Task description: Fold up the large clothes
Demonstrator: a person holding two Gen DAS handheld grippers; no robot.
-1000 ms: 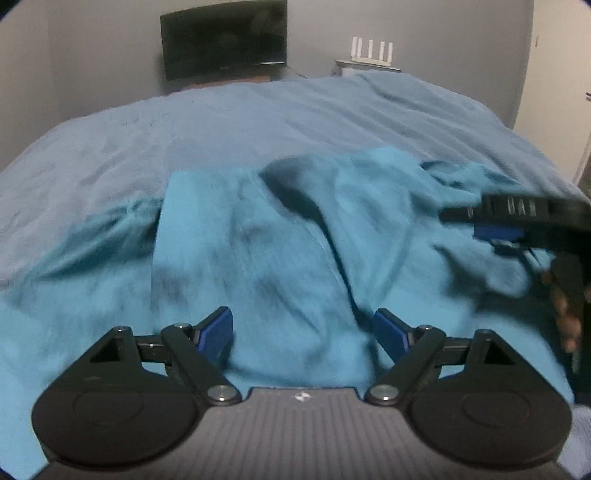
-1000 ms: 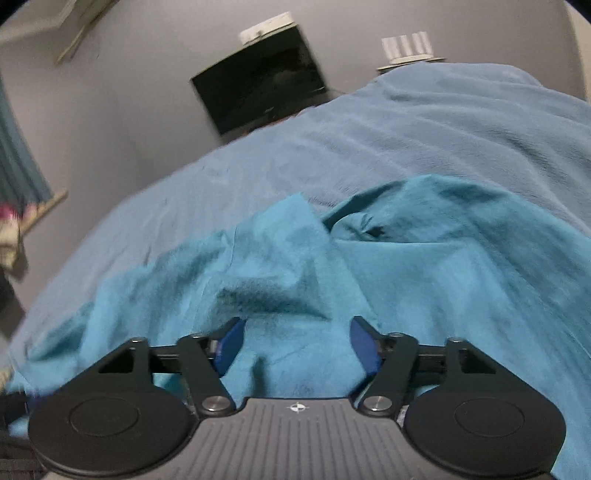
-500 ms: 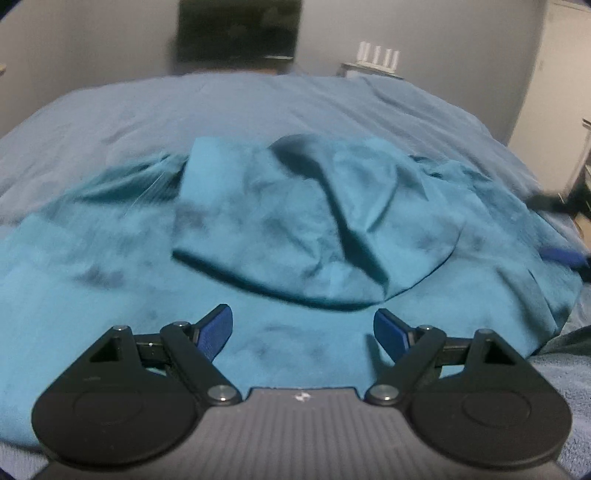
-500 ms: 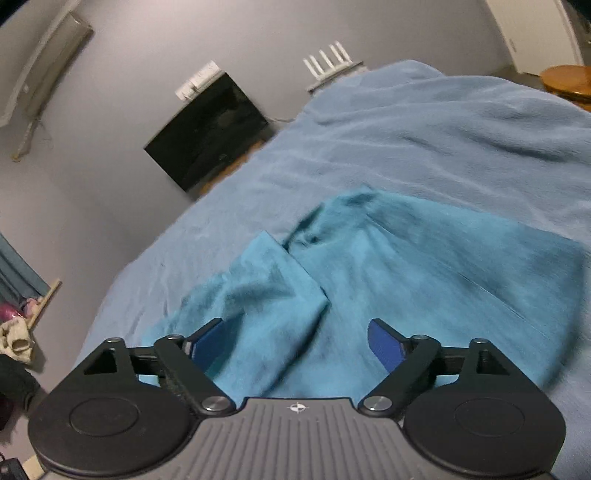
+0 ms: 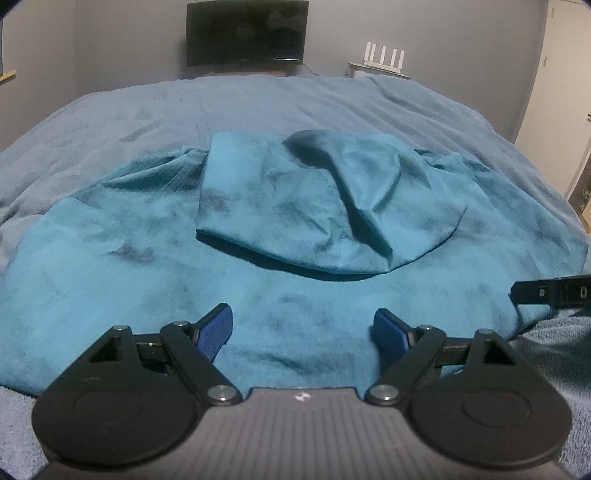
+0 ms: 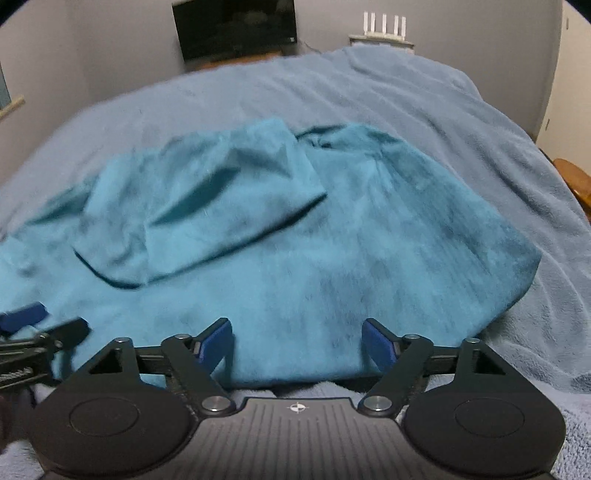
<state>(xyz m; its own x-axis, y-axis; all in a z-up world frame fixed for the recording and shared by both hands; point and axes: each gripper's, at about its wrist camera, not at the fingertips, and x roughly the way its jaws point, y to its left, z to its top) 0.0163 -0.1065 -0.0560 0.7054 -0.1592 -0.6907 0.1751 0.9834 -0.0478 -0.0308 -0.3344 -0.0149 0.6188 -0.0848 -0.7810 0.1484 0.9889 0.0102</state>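
A teal garment (image 5: 295, 288) lies spread over the middle of a bed covered by a grey-blue blanket (image 5: 258, 107). Part of the garment, a folded-over flap (image 5: 295, 206), is turned back onto its upper half, its curved lower edge casting a dark shadow on the layer beneath. The cloth is creased and rumpled towards 12 o'clock, flatter towards 6 o'clock.

The left hand-held gripper (image 5: 303, 328) sits at 6 o'clock in its own view, jaws spread wide, nothing between the blue pads, the garment's near part showing below the gap. The right hand-held gripper (image 6: 297, 339) stands with its jaws wide apart too; they have just been closing a little, with nothing between them, over the garment's near edge. Each tool shows in the other's view: the right one's black tip at 3 o'clock, the left one's at 8 o'clock.

Beyond the bed, at 12 o'clock, a dark screen (image 5: 245, 33) stands against the grey wall; at 1 o'clock a white router (image 5: 384, 62) with four antennas. No containers are in view.
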